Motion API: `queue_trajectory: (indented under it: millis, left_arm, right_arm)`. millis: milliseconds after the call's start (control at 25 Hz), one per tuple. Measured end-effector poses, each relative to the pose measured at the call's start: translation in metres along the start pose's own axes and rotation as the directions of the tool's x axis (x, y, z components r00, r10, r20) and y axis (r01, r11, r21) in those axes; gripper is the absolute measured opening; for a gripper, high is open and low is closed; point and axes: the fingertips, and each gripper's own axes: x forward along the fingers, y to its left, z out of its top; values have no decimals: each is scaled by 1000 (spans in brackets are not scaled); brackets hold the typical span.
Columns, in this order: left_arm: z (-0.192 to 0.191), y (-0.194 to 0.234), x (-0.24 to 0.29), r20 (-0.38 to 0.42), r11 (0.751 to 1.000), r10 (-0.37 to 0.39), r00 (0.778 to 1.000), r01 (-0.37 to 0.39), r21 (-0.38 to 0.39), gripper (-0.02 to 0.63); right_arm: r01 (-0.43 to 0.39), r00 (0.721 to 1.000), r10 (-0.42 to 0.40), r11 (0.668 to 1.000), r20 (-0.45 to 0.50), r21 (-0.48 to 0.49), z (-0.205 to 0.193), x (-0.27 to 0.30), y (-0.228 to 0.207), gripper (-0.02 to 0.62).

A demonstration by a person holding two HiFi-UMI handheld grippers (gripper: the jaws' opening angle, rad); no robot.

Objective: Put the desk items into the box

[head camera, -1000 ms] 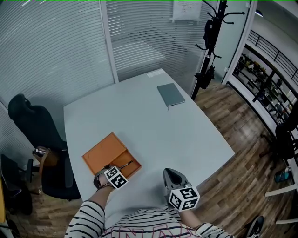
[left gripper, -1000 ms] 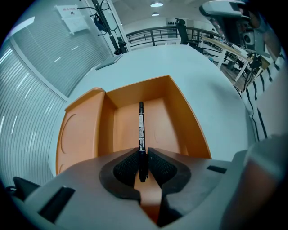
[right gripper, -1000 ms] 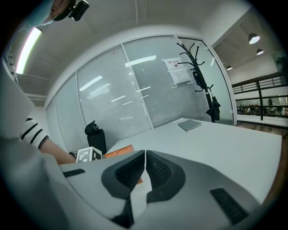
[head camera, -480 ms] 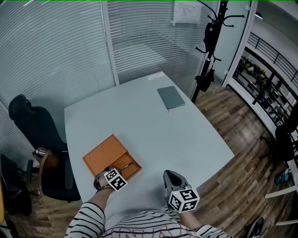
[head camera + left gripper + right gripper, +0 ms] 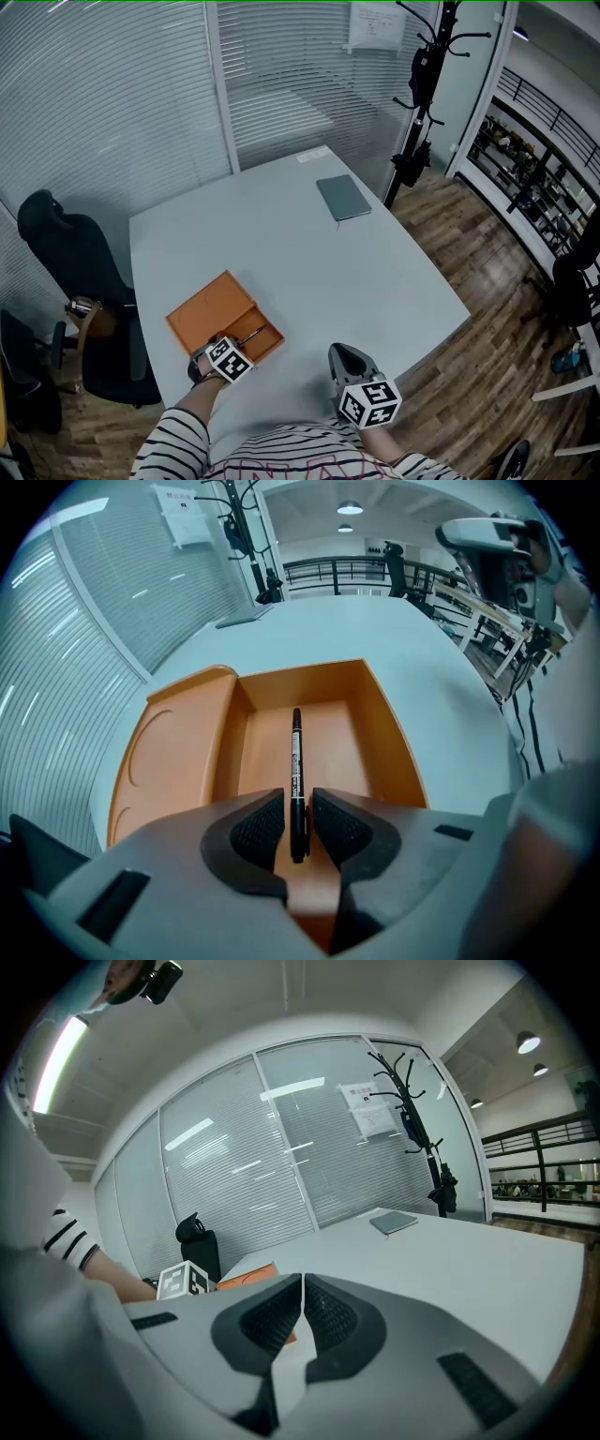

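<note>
The pale surface (image 5: 309, 262) carries the orange box (image 5: 319, 724) at the lower left of the head view. There the left gripper (image 5: 298, 829) has its jaws clenched on the tail of a black marker pen (image 5: 296, 752) that points into the open tray. It looks best to lower the pen flat before letting go. A grey notebook (image 5: 343, 196) lies well apart, upper right. The right gripper (image 5: 302, 1312) is closed on nothing.

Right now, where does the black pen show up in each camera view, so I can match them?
Head view: lower left, the pen lies in the open tray of the orange box.
Left gripper view: centre, the pen runs from between the jaws up the tray.
Right gripper view: not in it.
Shared landmark: the orange box, also at and.
</note>
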Motion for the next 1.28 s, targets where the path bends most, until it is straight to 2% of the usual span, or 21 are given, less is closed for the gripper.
queue_trajectory:
  millis: [160, 360, 720, 920, 1080, 1280]
  left_arm:
    - [3, 3, -7, 23, 1000, 12, 1000, -11, -20, 95]
    - [12, 8, -21, 93, 998, 43, 995, -39, -49, 95]
    - [27, 13, -55, 236, 989, 123, 964, -97, -116, 94]
    - [31, 18, -81, 330, 973, 179, 927, -116, -202, 86]
    - [29, 18, -111, 409, 958, 225, 884, -124, -259, 69]
    - [23, 6, -149, 505, 949, 255, 825, -114, -294, 64]
  right_arm:
    - [-5, 1000, 5, 1000, 1, -3, 1, -2, 3, 26]
    - [-10, 1000, 10, 1000, -4, -5, -1, -8, 7, 26]
    - [-8, 1000, 7, 1000, -15, -9, -6, -23, 17, 26]
    - [-4, 1000, 4, 1000, -23, -18, -11, -34, 24, 26]
    - [-3, 1000, 2, 1000, -20, -28, -13, -43, 35, 26]
    - [-3, 1000, 2, 999, -15, -47, -17, -58, 52, 26]
